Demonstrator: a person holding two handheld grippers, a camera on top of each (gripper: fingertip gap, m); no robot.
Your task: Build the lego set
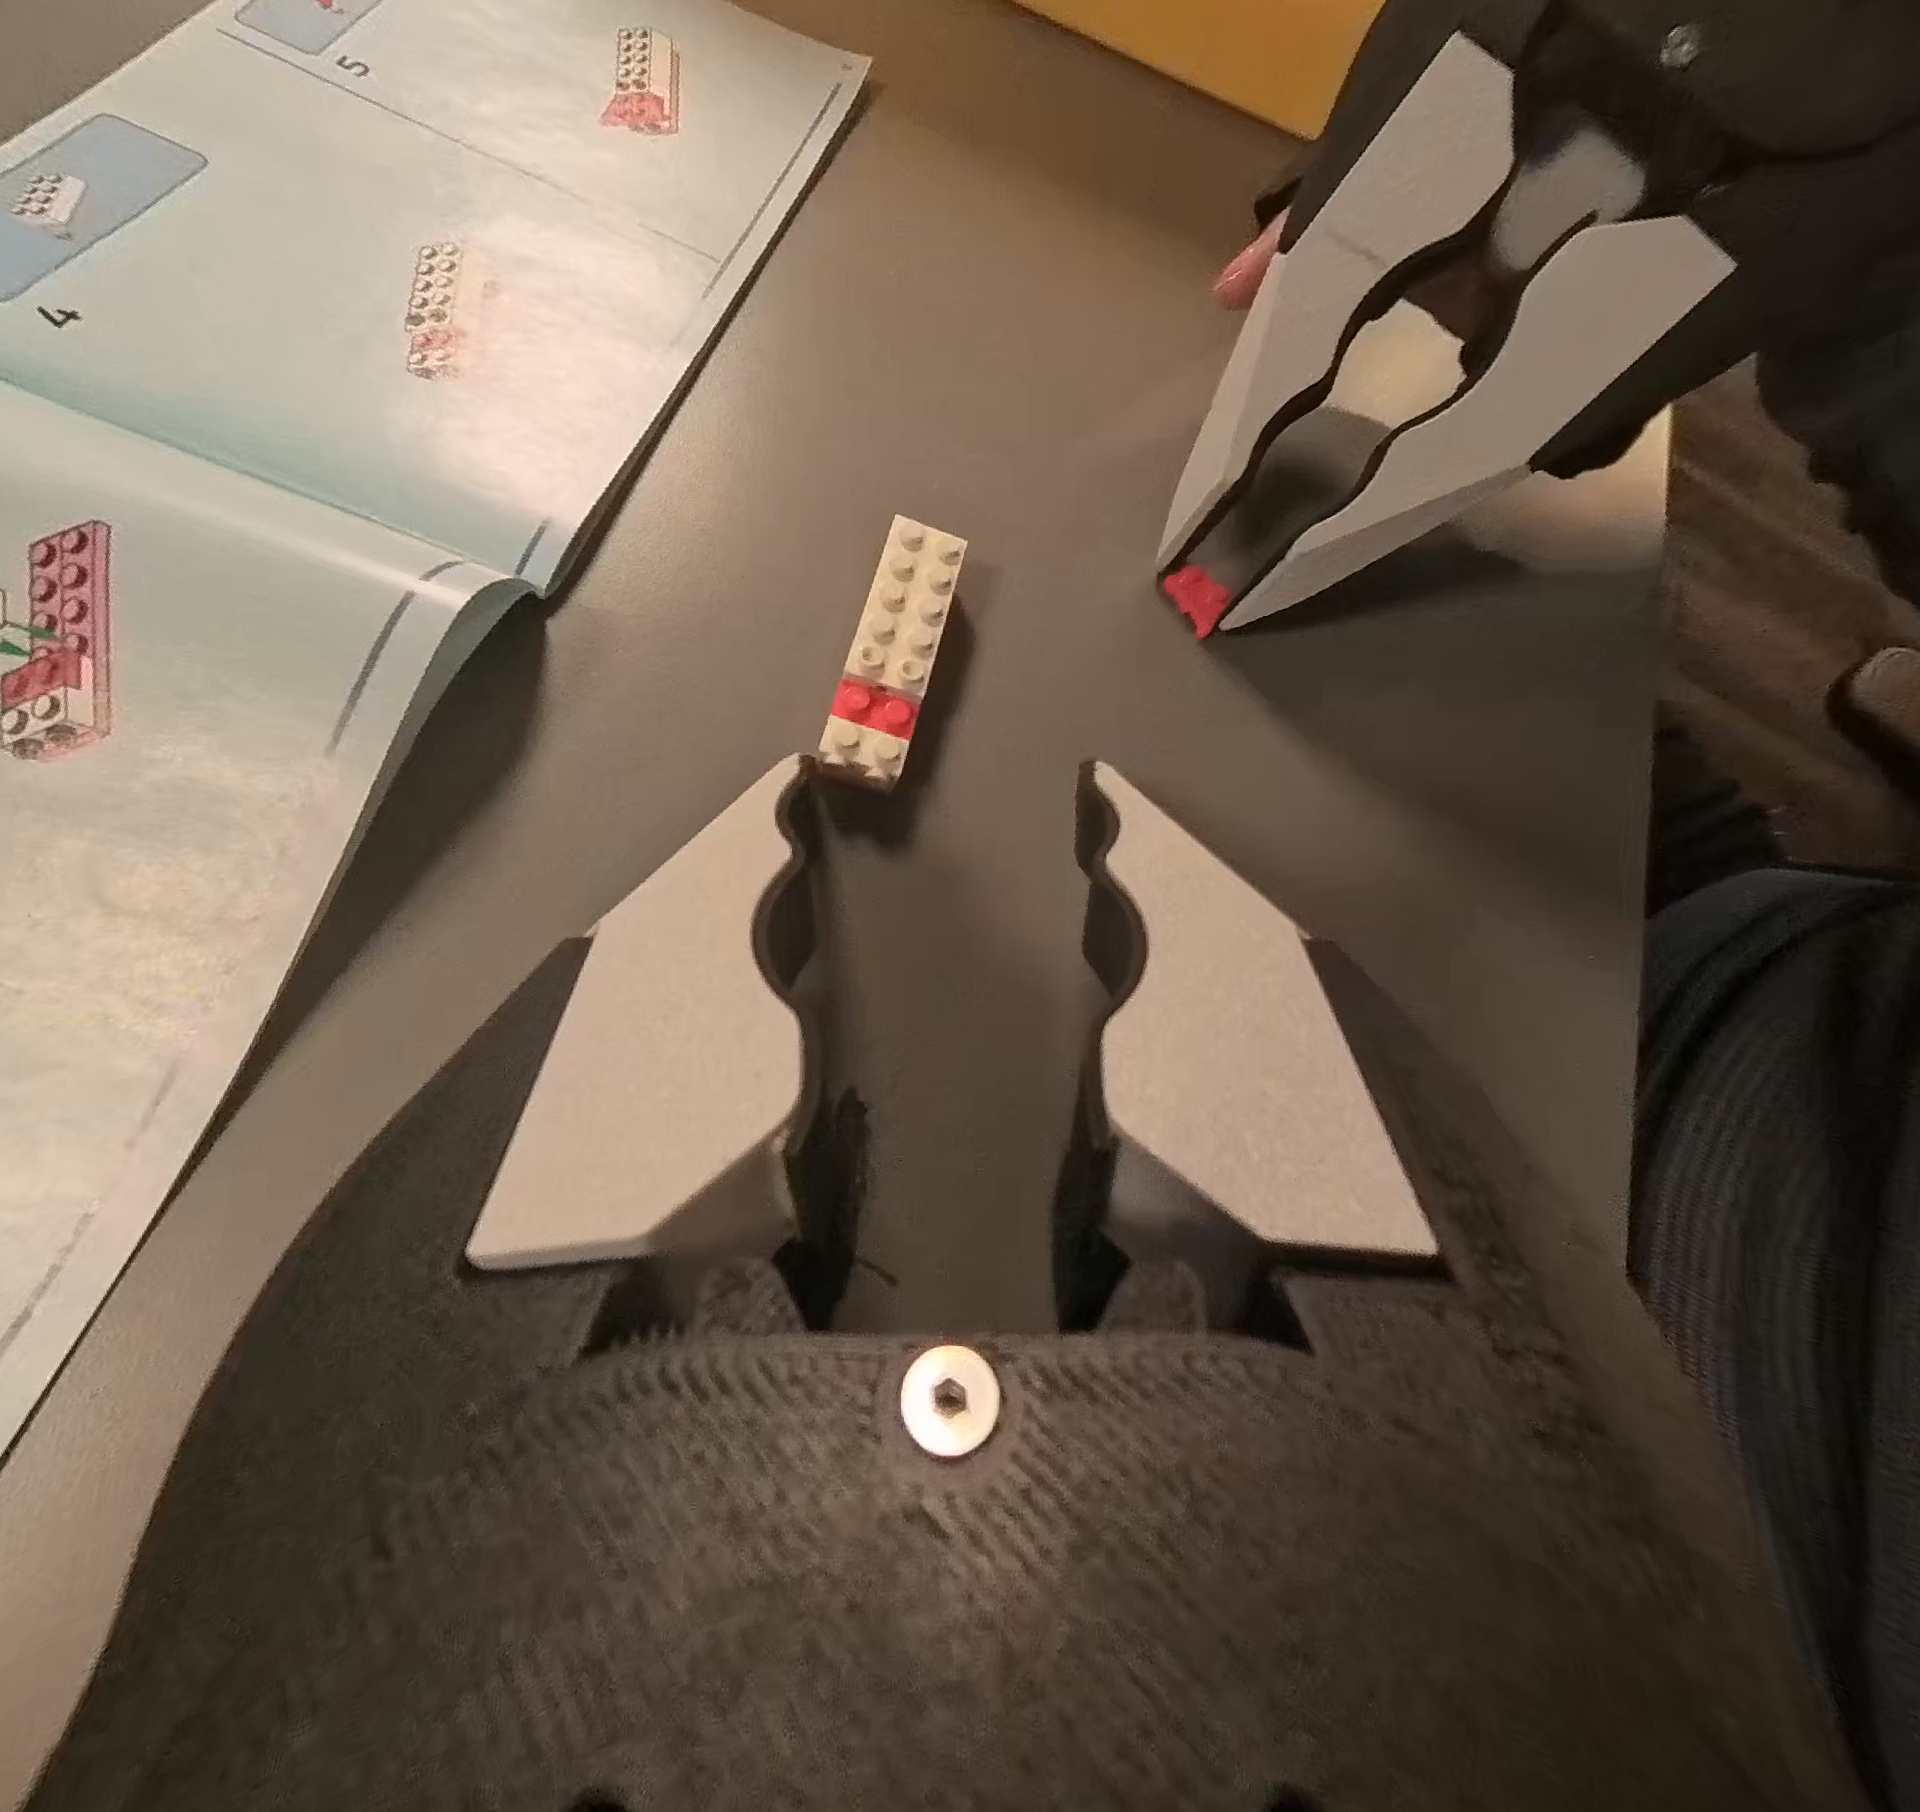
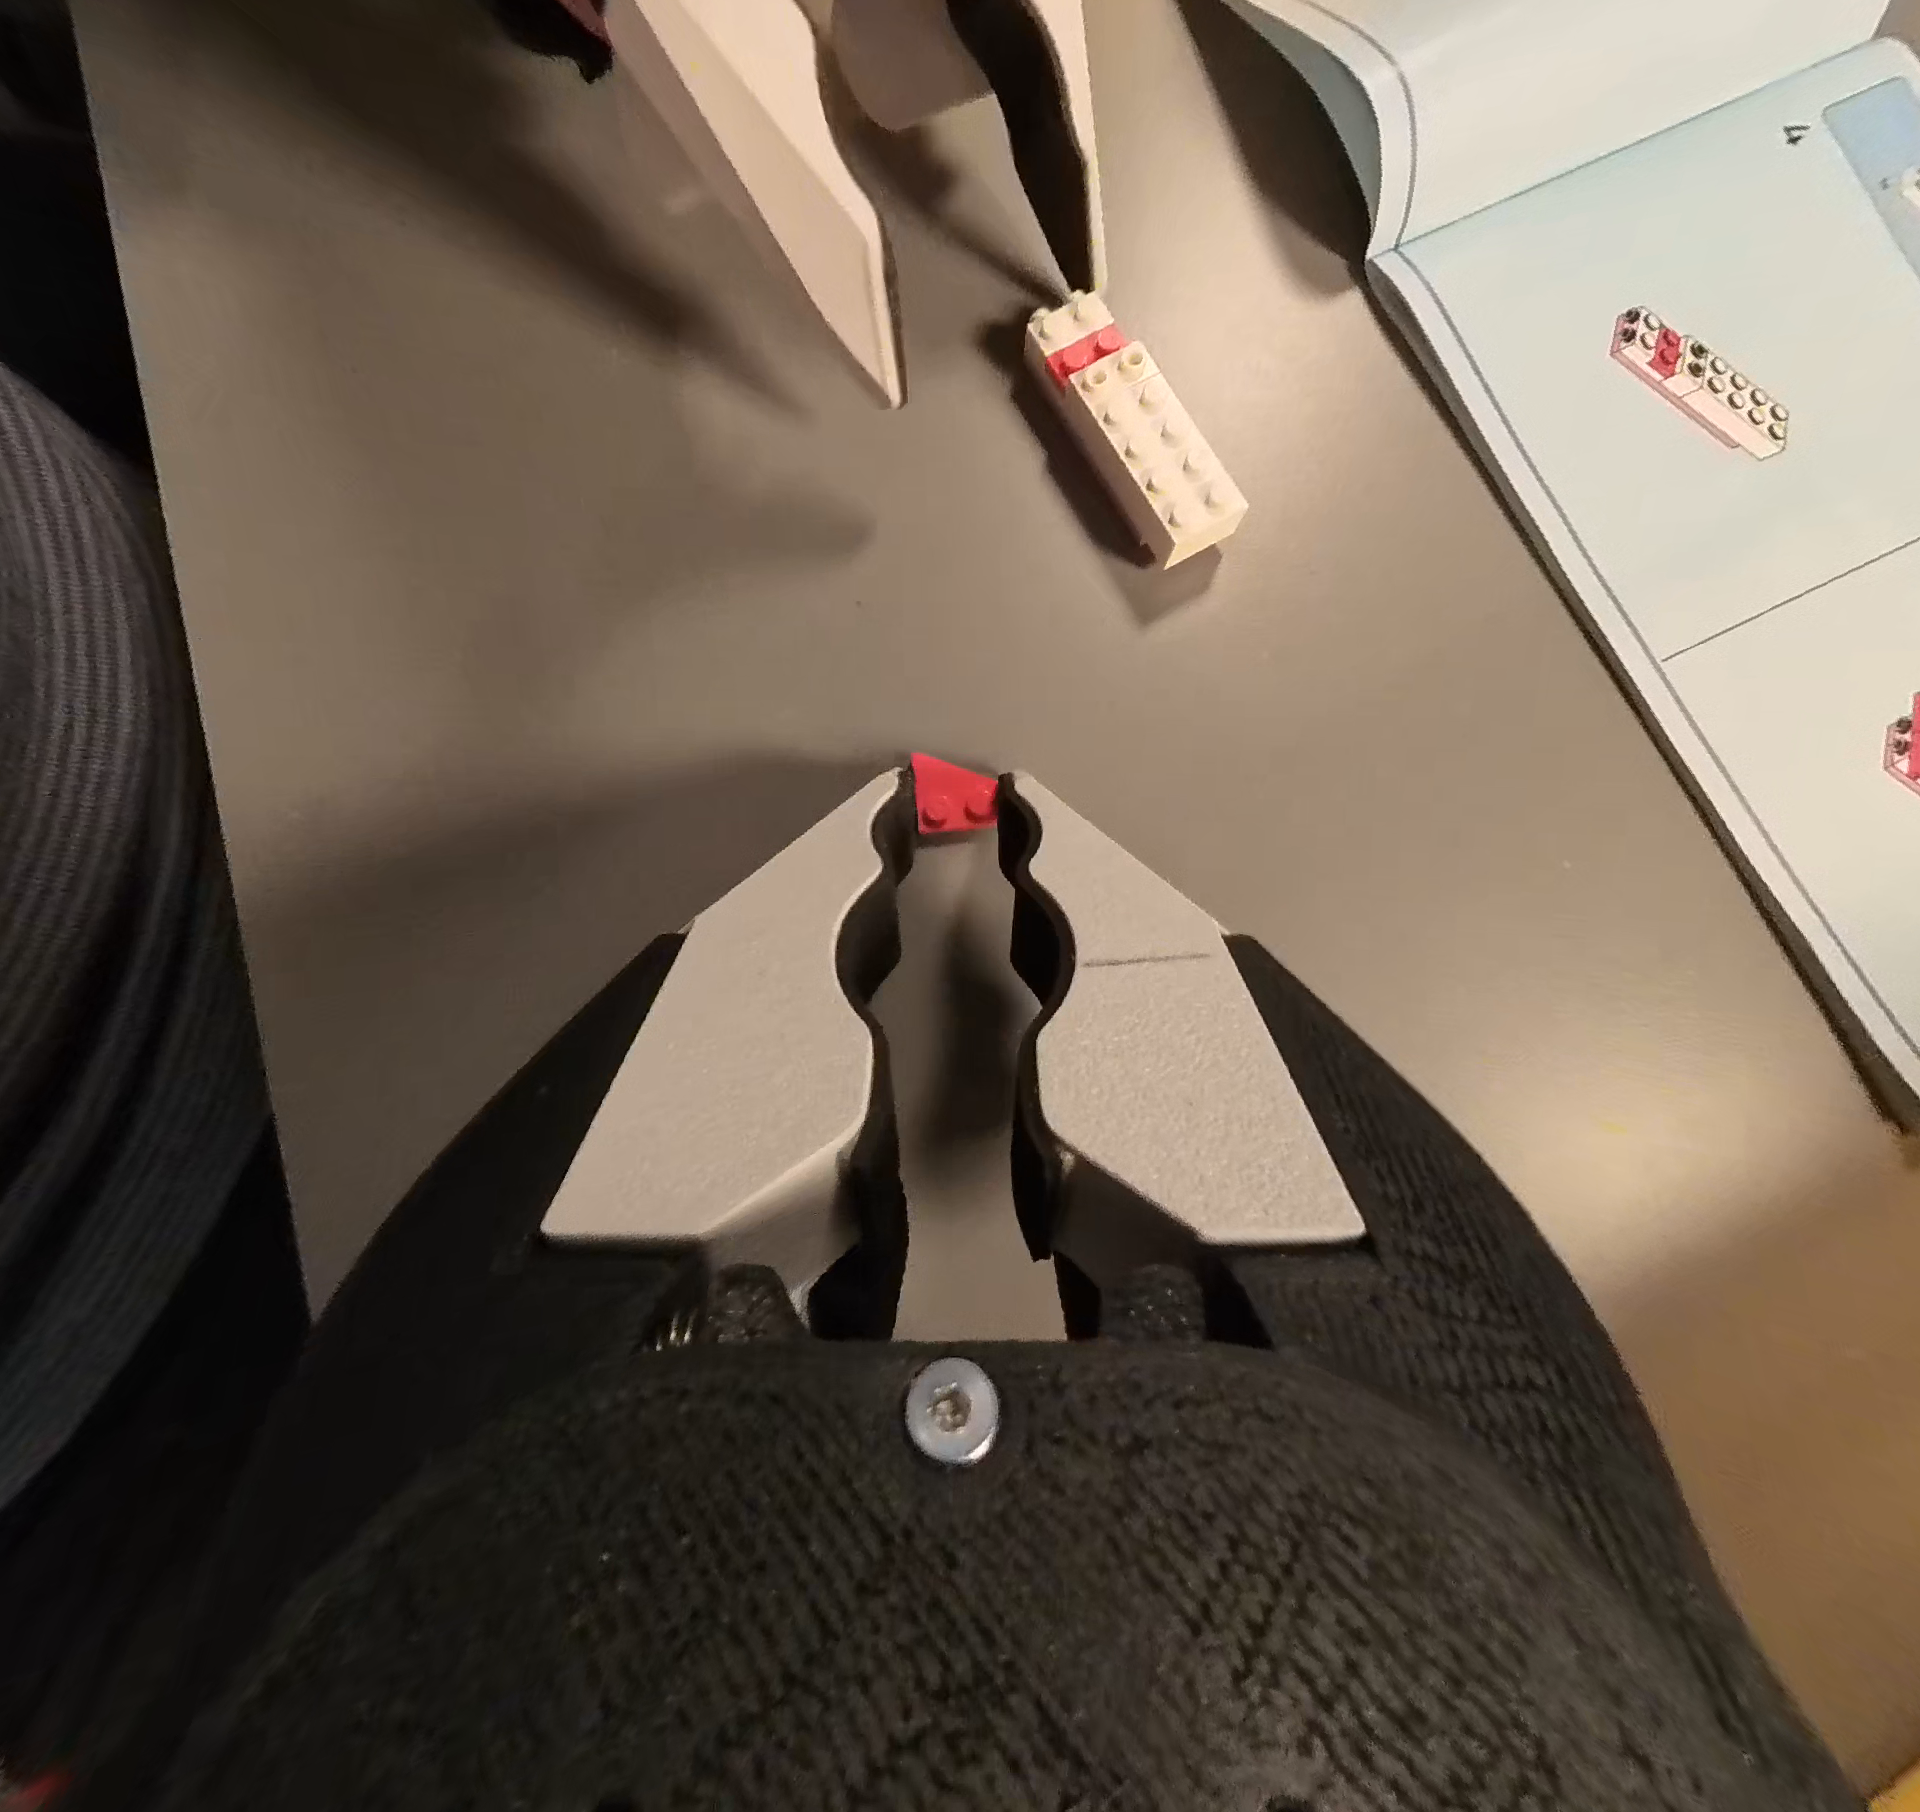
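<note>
Surface is dark grey w/ an open picture booklet on it. Left gripper has fingers spread wide, nothing betw. them; one fingertip sits right by the end of a long white brick block w/ a red strip. Right gripper has fingers pinching a tiny red wedge piece low at the surface, well apart from the block.

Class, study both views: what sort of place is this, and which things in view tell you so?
Probably a desk or hobby table set up for toy-brick building. An open instruction booklet lies on the dark tabletop, beside a half-built white-and-red brick model, and the right gripper has its jaws closed on a small red piece.
</note>
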